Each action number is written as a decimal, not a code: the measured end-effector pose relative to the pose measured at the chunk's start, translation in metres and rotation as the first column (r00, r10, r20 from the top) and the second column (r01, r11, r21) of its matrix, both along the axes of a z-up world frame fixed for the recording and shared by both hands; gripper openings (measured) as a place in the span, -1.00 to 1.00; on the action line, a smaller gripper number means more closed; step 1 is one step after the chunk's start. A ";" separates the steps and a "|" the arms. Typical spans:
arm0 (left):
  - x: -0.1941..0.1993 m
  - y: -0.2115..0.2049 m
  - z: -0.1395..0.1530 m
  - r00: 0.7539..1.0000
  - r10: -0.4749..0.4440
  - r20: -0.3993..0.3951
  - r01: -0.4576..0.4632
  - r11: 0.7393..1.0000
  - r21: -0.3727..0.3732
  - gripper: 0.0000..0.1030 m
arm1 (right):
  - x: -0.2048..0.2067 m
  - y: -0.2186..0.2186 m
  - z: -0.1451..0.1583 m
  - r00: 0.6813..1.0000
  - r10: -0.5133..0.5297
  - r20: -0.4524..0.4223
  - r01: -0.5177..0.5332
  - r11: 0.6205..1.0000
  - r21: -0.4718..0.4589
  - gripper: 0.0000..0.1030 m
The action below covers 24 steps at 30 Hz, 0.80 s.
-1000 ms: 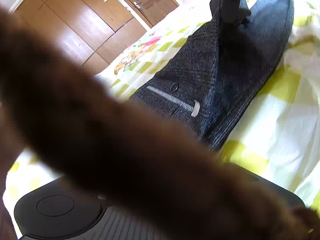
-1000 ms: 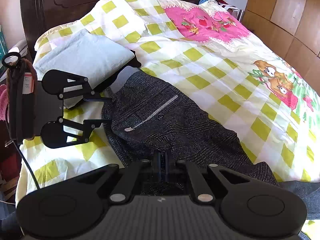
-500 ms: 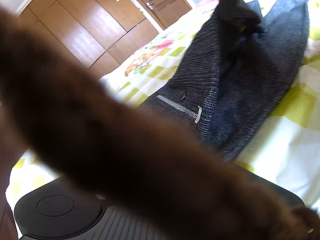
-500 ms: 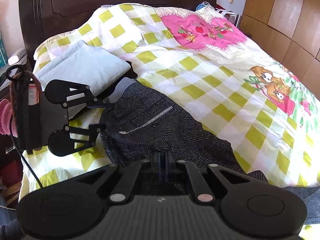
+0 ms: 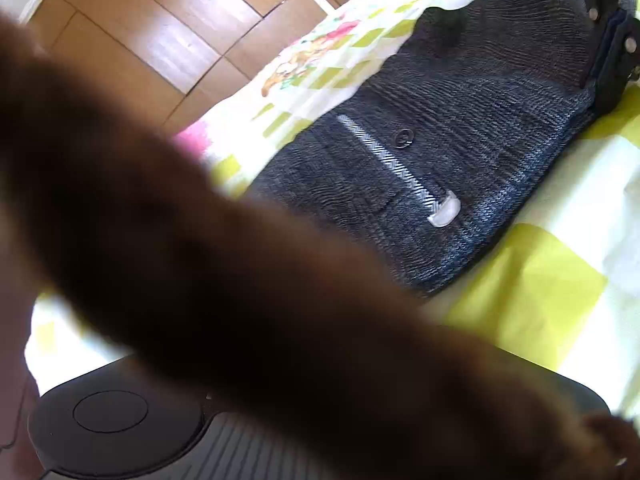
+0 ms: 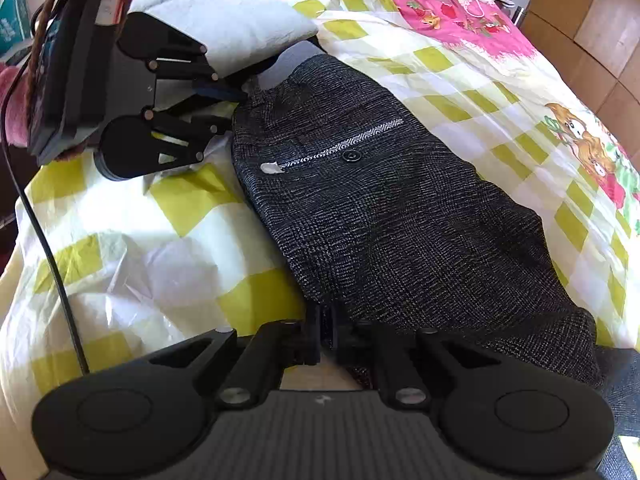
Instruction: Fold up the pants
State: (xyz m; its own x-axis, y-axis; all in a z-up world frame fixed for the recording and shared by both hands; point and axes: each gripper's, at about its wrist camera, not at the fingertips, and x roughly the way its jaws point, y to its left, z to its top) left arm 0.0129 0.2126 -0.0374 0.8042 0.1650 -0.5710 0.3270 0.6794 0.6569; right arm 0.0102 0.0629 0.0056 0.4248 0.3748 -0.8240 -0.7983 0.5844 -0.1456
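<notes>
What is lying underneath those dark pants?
The dark pants lie on a yellow-and-white checked bedspread. At their top end a grey layer peeks out near the pale pillow; anything directly beneath is covered.

A home bedroom: a bed (image 6: 460,80) under a yellow-checked cartoon-print sheet, a pale blue pillow (image 6: 240,16) at its head end, and wooden wardrobe doors (image 5: 160,32) just beside the bed.

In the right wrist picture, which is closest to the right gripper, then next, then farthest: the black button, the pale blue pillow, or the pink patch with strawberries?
From the right gripper:
1. Black button, on the pants just ahead, middle of the view.
2. Pale blue pillow, farther up the bed, upper left.
3. Pink patch with strawberries, farthest, upper right.
</notes>
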 end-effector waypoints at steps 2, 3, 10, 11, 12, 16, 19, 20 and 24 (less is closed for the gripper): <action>-0.004 -0.001 0.004 1.000 0.000 -0.003 0.000 1.000 0.013 -0.54 | 0.004 -0.010 0.010 0.999 -0.033 -0.011 0.034 0.998 0.046 -0.56; -0.007 -0.002 0.007 1.000 0.000 -0.007 0.000 1.000 0.016 -0.53 | 0.005 -0.017 0.017 0.998 -0.054 -0.012 0.055 0.996 0.077 -0.56; -0.032 -0.011 0.043 0.999 0.047 -0.010 -0.048 0.995 -0.082 -0.53 | 0.019 -0.081 0.058 0.964 -0.260 -0.058 0.266 0.927 0.266 -0.49; -0.033 -0.015 0.049 0.999 0.049 0.000 -0.048 0.994 -0.094 -0.53 | 0.025 -0.094 0.060 0.952 -0.297 -0.076 0.306 0.908 0.284 -0.48; -0.032 -0.020 0.056 0.999 0.046 0.008 -0.045 0.992 -0.116 -0.53 | 0.032 -0.108 0.063 0.934 -0.346 -0.087 0.356 0.884 0.303 -0.48; -0.022 -0.059 0.073 0.999 -0.023 0.042 0.030 0.981 -0.193 -0.53 | 0.058 -0.167 0.064 0.833 -0.544 -0.103 0.544 0.770 0.334 -0.47; -0.008 -0.103 0.076 0.993 -0.113 0.045 0.121 0.959 -0.258 -0.53 | 0.093 -0.214 0.060 0.746 -0.653 -0.133 0.652 0.675 0.345 -0.47; -0.002 -0.119 0.074 0.989 -0.139 0.043 0.146 0.950 -0.276 -0.53 | 0.108 -0.228 0.057 0.717 -0.684 -0.134 0.681 0.648 0.340 -0.47; 0.020 -0.170 0.070 0.978 -0.203 0.048 0.208 0.922 -0.327 -0.53 | 0.169 -0.282 0.039 0.595 -0.778 -0.199 0.787 0.515 0.339 -0.45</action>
